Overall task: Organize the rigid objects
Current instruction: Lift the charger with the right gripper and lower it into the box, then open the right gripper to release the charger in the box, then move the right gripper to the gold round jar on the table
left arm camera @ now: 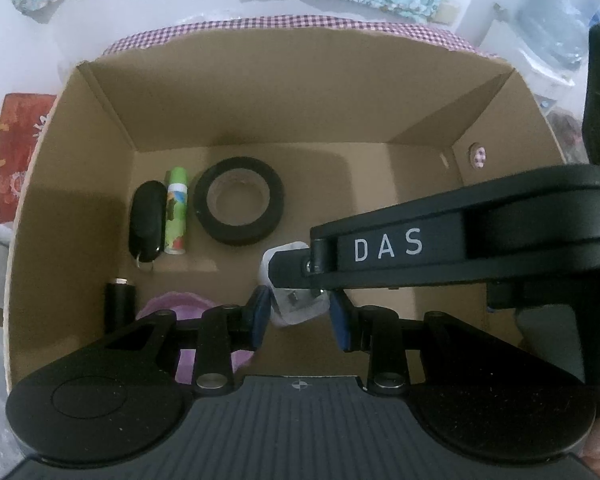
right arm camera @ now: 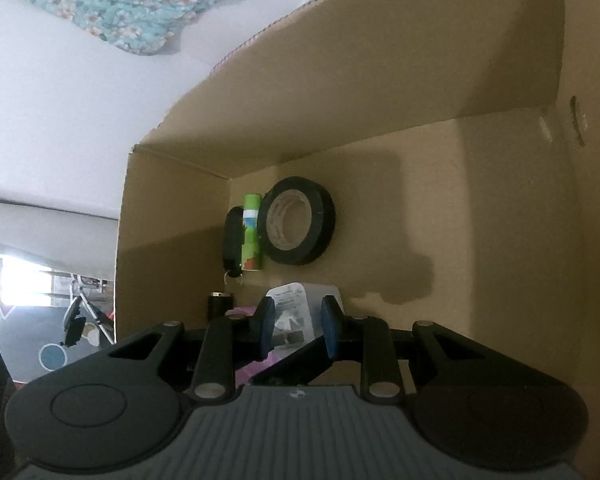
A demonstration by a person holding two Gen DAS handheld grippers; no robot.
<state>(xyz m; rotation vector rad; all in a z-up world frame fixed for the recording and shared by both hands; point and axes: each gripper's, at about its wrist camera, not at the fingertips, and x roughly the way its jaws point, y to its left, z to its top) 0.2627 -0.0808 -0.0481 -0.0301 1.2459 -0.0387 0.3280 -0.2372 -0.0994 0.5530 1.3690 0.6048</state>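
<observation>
Left hand-held gripper (left arm camera: 298,312) released around white packet (left arm camera: 296,308) on cardboard box (left arm camera: 260,92) floor | right hand-held gripper (right arm camera: 296,320) spread beside it, crossing at 3 o'clock | tape roll (left arm camera: 239,206), green tube (left arm camera: 177,216), key fob (left arm camera: 147,222) at 11 o'clock | purple lid (left arm camera: 172,304), black cylinder (left arm camera: 120,304) at 9 o'clock

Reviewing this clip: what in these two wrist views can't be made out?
- White packet, left wrist view: the right gripper crosses it; its contents are unclear.
- Same packet, right wrist view: label print too small to read; whether the pads touch it is unclear.
- Purple item: mostly behind the left gripper; cannot be identified.
- Small black cylinder: dark, identity unclear.
- Items outside the cardboard box: blurred.
</observation>
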